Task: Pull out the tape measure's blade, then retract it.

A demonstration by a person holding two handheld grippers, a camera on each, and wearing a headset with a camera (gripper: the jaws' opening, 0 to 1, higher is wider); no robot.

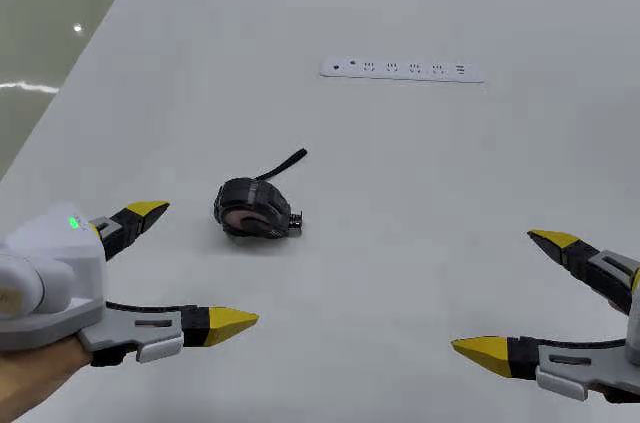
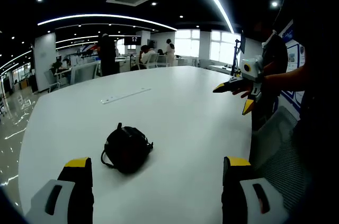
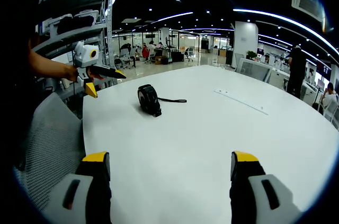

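A black tape measure (image 1: 253, 209) with a short wrist strap lies on the white table (image 1: 400, 173), blade not drawn out. It also sits ahead of the left jaws as the tape measure (image 2: 126, 149) and farther off as the tape measure (image 3: 149, 100). My left gripper (image 1: 205, 263) is open at the lower left, a little short of the tape, nothing between its yellow-tipped fingers. My right gripper (image 1: 515, 293) is open at the lower right, well away from the tape. Each gripper appears in the other's view: right gripper (image 2: 235, 94), left gripper (image 3: 103, 81).
A white power strip (image 1: 402, 69) lies flat at the far side of the table. The table's left edge drops to a glossy floor (image 1: 50, 23). A mesh chair (image 3: 47, 139) stands by the near edge. People stand in the office far behind.
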